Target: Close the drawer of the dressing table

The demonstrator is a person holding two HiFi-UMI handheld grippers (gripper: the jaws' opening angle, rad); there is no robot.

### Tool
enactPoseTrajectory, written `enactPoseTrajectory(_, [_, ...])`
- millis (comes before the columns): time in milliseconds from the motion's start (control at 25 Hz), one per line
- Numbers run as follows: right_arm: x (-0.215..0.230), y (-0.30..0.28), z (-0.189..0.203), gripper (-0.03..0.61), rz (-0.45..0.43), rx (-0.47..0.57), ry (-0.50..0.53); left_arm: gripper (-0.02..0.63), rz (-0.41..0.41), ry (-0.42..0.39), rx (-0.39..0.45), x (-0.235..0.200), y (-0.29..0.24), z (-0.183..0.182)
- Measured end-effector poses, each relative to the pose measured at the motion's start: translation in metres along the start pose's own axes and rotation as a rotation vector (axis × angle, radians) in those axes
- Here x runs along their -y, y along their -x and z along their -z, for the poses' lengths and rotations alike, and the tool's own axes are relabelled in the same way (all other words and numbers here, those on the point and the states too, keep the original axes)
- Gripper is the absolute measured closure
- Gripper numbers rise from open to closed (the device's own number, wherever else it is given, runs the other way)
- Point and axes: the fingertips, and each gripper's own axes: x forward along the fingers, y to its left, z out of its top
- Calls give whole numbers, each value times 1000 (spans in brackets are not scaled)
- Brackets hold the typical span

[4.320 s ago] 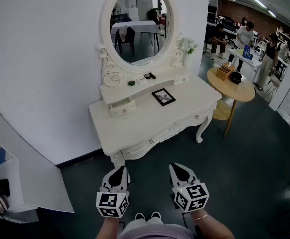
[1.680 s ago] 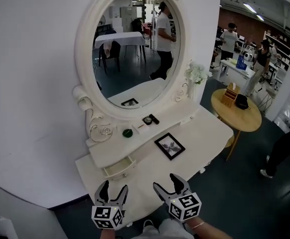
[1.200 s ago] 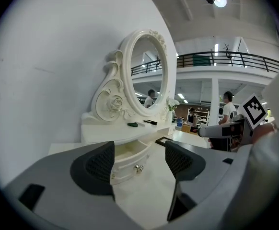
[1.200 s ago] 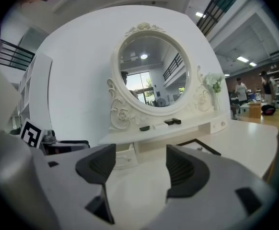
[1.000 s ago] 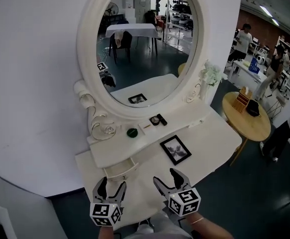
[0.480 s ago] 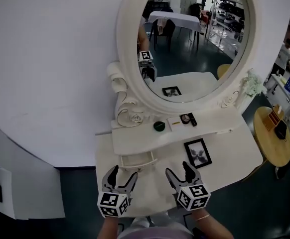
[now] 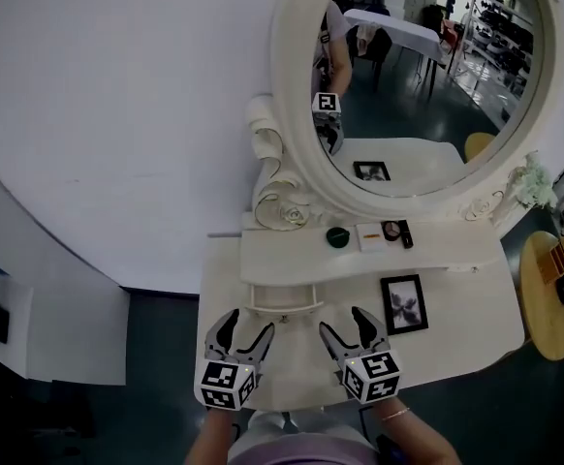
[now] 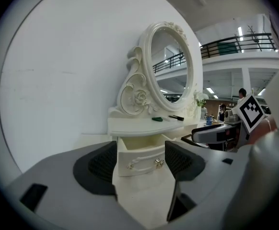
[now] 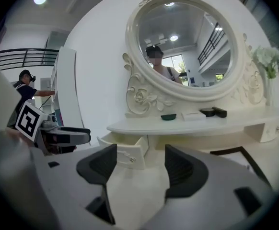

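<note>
I judge the drawer (image 8: pixel 140 156) light, rigid, free-sliding: push its front between the knobs (image 8: pixel 158 163); my left gripper (image 7: pixel 247 324) and right gripper (image 7: pixel 344 322), near it, stand spread, empty

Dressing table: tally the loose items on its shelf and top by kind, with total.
Picture frame: 1
Green round item: 1
White flat item: 1
Small dark items: 2
Flower bunch: 1
Total: 6

Left grey two-jaw tool (image 7: pixel 247 323) gapes wide, empty. Right grey two-jaw tool (image 7: pixel 343 320) likewise empty, jaws just narrowing slightly. Both side by side, tilted gently downward.
</note>
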Motion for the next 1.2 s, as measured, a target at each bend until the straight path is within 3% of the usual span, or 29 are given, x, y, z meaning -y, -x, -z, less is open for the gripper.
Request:
enactPoseTrajectory(280, [-14,-23,19,273,-70,-75,66,305,-33,32,-49,-6,1,20])
enactPoseTrajectory(600, [-15,-43,28,304,-71,-102,92,335,-43,35,-96,-16,-7,39])
enactPoseTrajectory(1200, [-14,-61,37,338,-75,-143,127,377,-40,-37,-152,-26,-30,48])
